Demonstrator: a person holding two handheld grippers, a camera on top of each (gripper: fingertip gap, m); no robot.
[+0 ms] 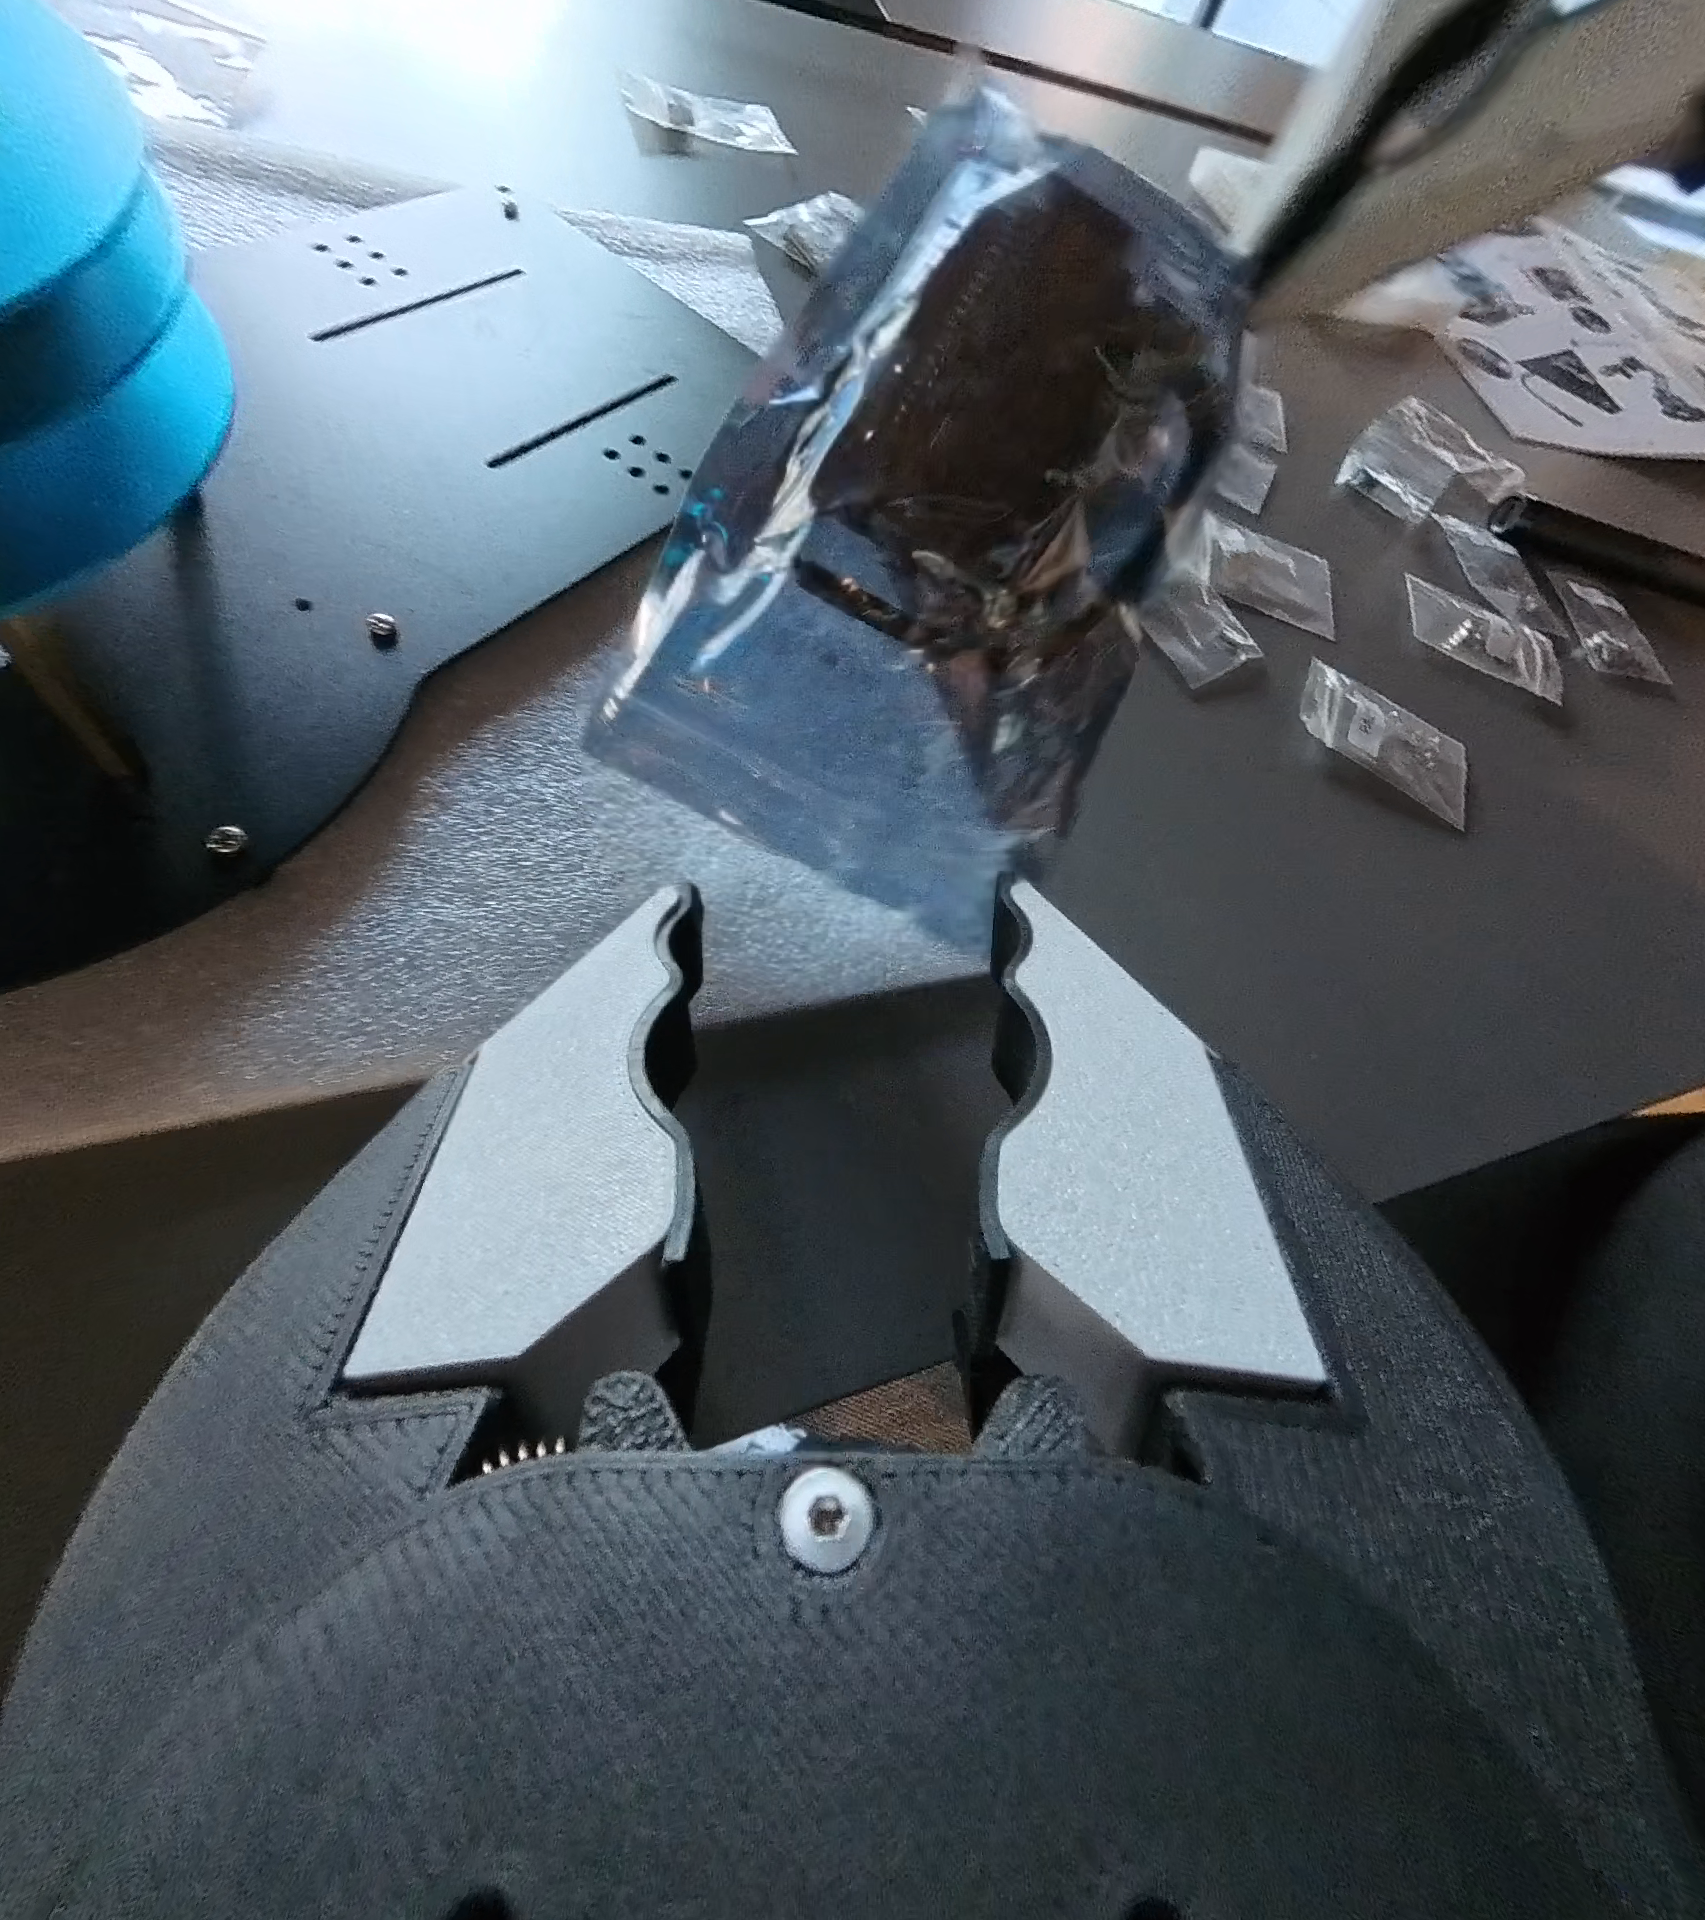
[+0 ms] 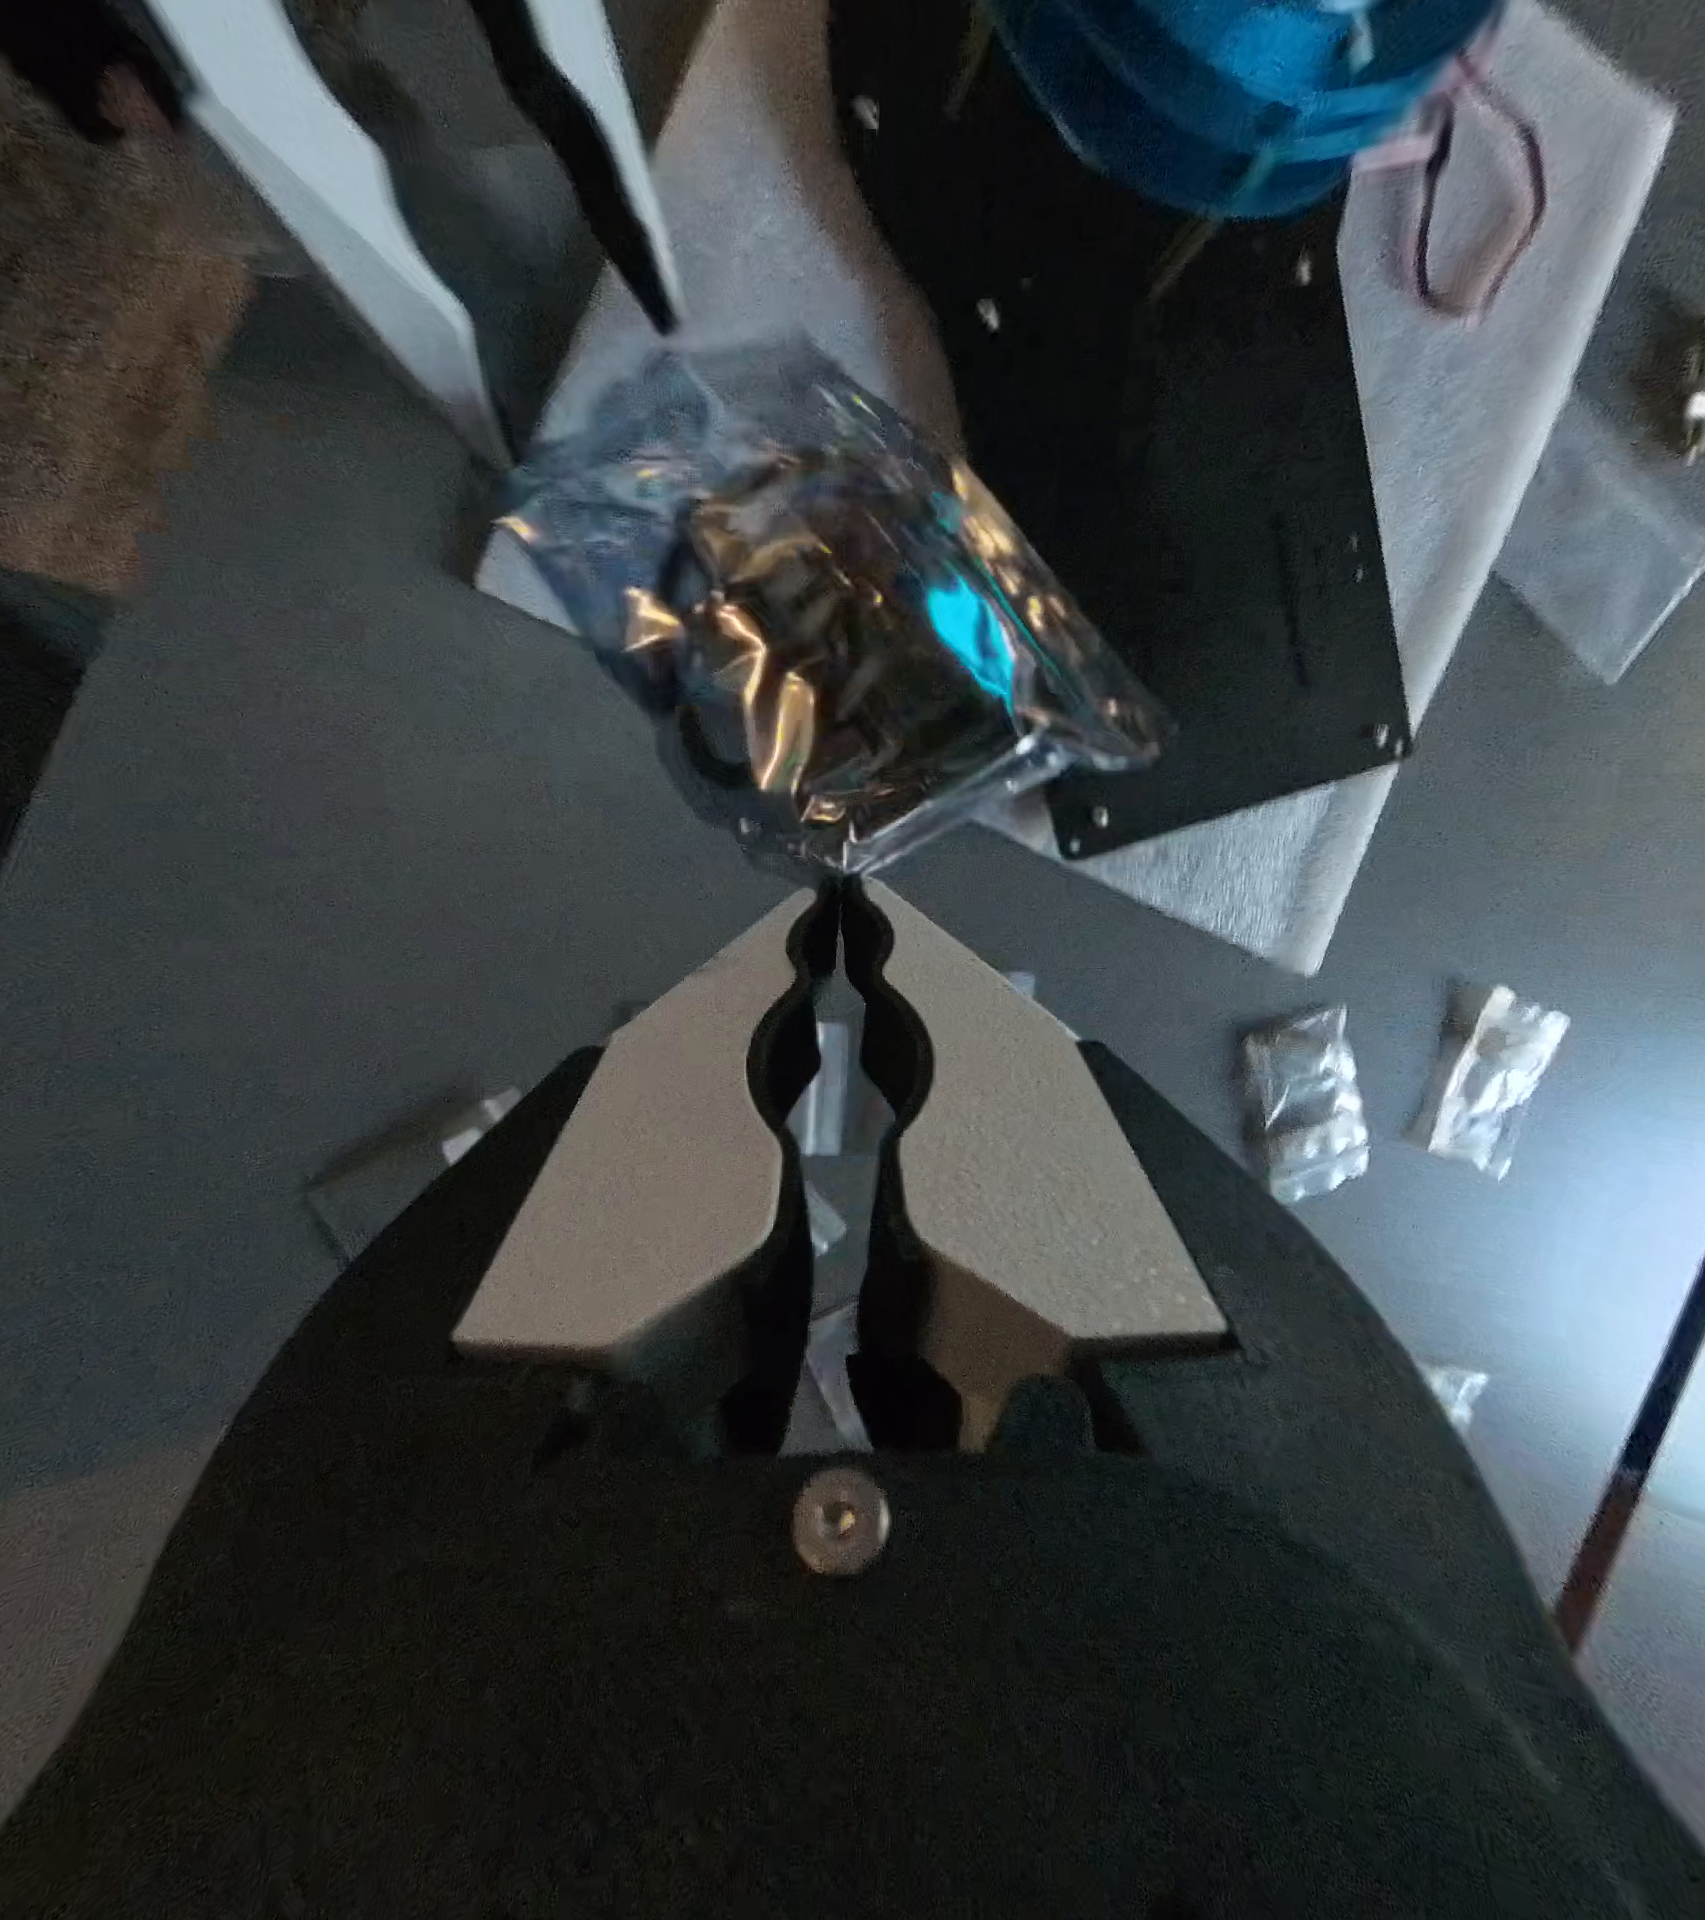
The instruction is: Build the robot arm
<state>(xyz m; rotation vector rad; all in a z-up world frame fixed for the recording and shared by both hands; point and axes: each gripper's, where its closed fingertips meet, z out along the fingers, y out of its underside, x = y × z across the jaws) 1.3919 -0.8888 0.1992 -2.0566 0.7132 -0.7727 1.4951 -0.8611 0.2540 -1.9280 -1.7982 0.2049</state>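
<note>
The right gripper [image 2: 840, 896] has its jaws clenched on one corner of a shiny see-through bag [image 2: 827, 634], which hangs in the air above the table [image 2: 328, 831]. Inside the bag sits a dark flat part; what kind is too blurred to tell. In the left wrist view the bag [image 1: 931, 499] runs long from 1 o'clock, where the right gripper pinches it, down to 6 o'clock, tilted, with its lower corner just beside the right fingertip [image 1: 1019, 920] of the left gripper [image 1: 848, 914]. The left jaws stand released, with nothing between them.

At 10 o'clock in that view a black plate [image 1: 432, 416] lies on grey foam, with a blue part [image 1: 48, 260] above its left end. At 3 o'clock small clear bags [image 1: 1388, 727] lie scattered, each with little hardware inside, beside a printed sheet [image 1: 1606, 364] and a black cylinder [image 1: 1637, 556]. The table edge [image 1: 1347, 1164] passes just behind the left fingers; the stretch of table under the bag is bare.
</note>
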